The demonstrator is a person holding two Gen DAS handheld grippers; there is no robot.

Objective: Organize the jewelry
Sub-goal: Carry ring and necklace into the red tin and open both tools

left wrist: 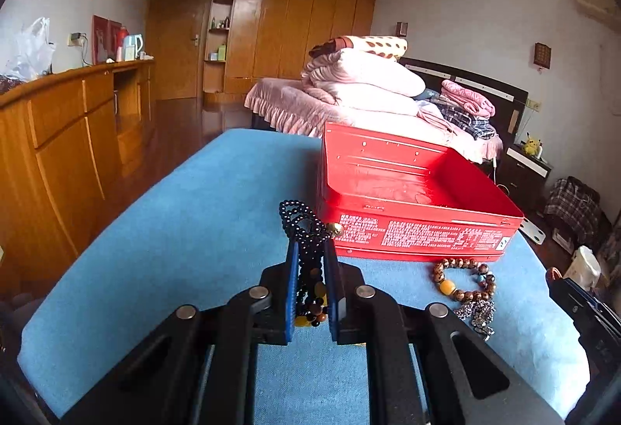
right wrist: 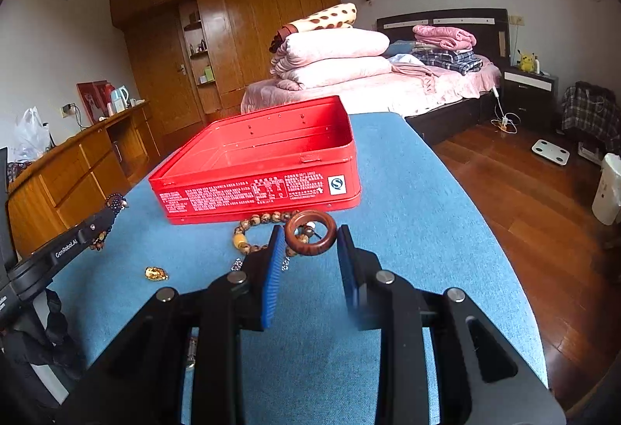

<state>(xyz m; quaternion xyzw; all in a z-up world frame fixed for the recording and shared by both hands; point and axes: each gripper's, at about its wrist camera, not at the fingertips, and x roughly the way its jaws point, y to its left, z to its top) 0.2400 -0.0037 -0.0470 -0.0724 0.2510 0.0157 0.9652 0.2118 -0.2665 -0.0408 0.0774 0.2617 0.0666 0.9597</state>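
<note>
On a blue cloth-covered desk, the left tongs are clamped on a string of small black beads just beside an open red metal tin, while the right tongs pinch a brown wooden ring; a brown wooden bead bracelet lies before the tin

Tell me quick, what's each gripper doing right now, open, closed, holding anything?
Left gripper: closed on the black bead strand.
Right gripper: partly closed around the wooden ring; whether both pads press on it cannot be told.
</note>
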